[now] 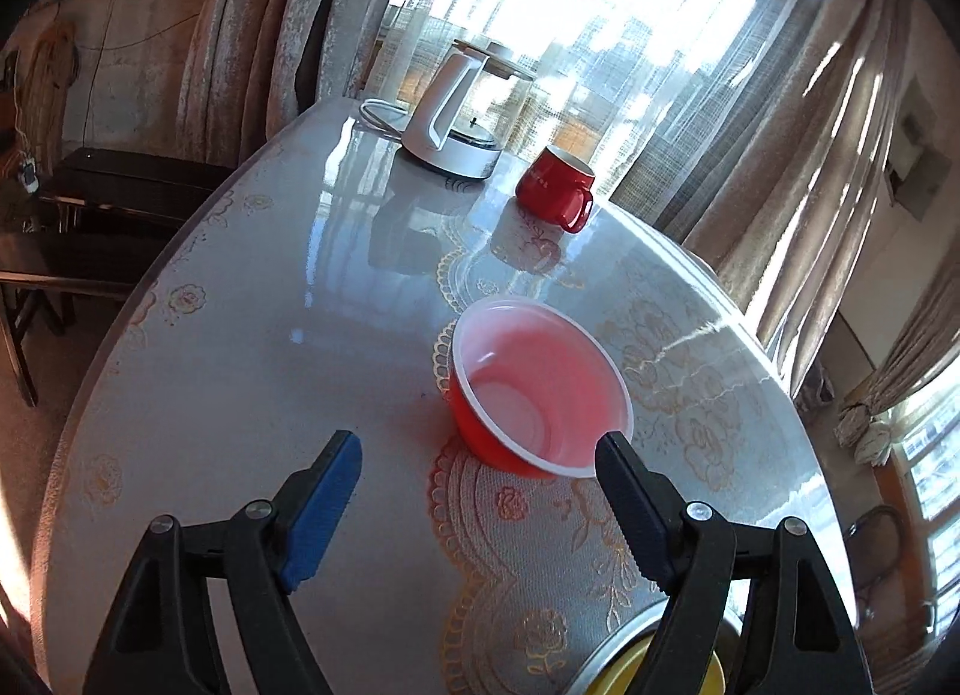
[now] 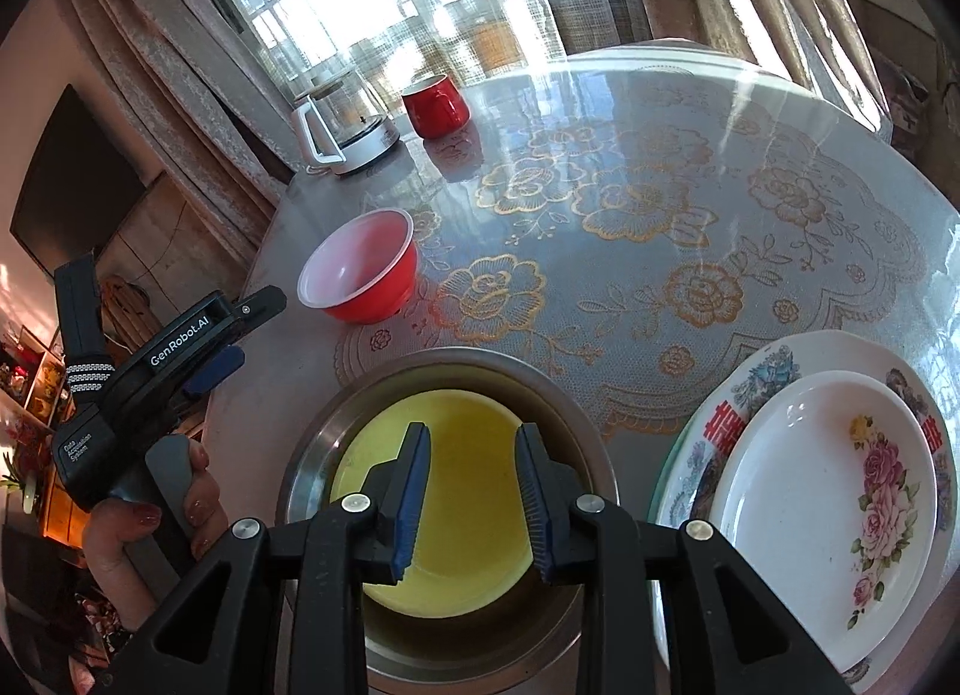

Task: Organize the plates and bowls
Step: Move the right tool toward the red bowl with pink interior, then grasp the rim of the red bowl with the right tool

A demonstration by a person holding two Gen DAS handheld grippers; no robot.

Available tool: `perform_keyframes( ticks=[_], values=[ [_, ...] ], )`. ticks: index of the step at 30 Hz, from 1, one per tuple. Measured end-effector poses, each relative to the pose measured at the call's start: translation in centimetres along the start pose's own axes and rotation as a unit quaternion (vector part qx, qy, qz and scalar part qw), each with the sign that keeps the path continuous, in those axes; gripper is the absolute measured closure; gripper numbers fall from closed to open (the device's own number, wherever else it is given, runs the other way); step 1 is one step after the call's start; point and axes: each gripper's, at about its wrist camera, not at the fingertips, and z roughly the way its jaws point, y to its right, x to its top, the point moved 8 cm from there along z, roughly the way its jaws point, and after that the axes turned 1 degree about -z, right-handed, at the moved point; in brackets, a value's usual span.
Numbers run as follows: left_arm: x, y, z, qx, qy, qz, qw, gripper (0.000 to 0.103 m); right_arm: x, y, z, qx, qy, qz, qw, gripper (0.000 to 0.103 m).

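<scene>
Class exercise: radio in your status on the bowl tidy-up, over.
Left gripper open, lined up on red bowl, not touching. Right gripper part open, empty, over yellow bowl nested in steel bowl. Path clear.

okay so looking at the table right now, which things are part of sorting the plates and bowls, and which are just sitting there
Part of the job:
red bowl
yellow bowl nested in the metal bowl
floral plate stacked on the patterned plate

Just sitting there:
kettle
red mug
</scene>
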Motion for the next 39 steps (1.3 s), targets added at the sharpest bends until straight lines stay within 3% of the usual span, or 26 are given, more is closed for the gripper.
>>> perform_keyframes(
  ticks=[8, 13, 18, 23, 28, 30, 33, 36, 39],
  values=[
    [1.0, -1.6, 2.6, -0.047, -0.024, -0.035, 0.998, 0.024, 3.8, -1.5, 2.9, 0.001, 0.001, -0.004, 1.0, 0.072],
    [1.3, -2.1, 3.1, -0.05, -0.028, -0.033, 0.9978, 0.028, 6.4, -3.0, 6.6, 0.005, -0.015, 0.006, 1.0, 0.067],
    [1.2, -2.7, 3.5, -0.06, -0.034, -0.045, 0.9966, 0.031, 7.3, -3.5, 10.3, 0.015, -0.038, 0.027, 0.999, 0.067],
    [0.6, -1.3, 3.9, -0.078, -0.041, -0.023, 0.9959, 0.034, 7.6, -4.1, 13.2, 0.023, -0.06, 0.035, 0.997, 0.067],
    [0.0, -0.7, 4.6, -0.076, -0.053, -0.004, 0.9957, 0.048, 7.0, -4.3, 15.0, 0.017, -0.078, 0.035, 0.996, 0.067],
    [0.1, -0.9, 4.5, -0.072, -0.05, -0.006, 0.9962, 0.049, 6.7, -4.1, 15.4, 0.019, -0.083, 0.043, 0.995, 0.067],
    [0.4, -1.2, 4.4, -0.074, -0.045, -0.014, 0.9962, 0.049, 6.4, -3.9, 15.9, 0.022, -0.09, 0.052, 0.994, 0.072],
    [0.4, -1.4, 4.4, -0.075, -0.045, -0.019, 0.996, 0.051, 6.1, -4.0, 16.0, 0.029, -0.093, 0.046, 0.994, 0.084],
    [0.4, -1.3, 4.4, -0.074, -0.045, -0.017, 0.9961, 0.06, 5.9, -4.3, 15.5, 0.028, -0.086, 0.033, 0.995, 0.089]
  ],
)
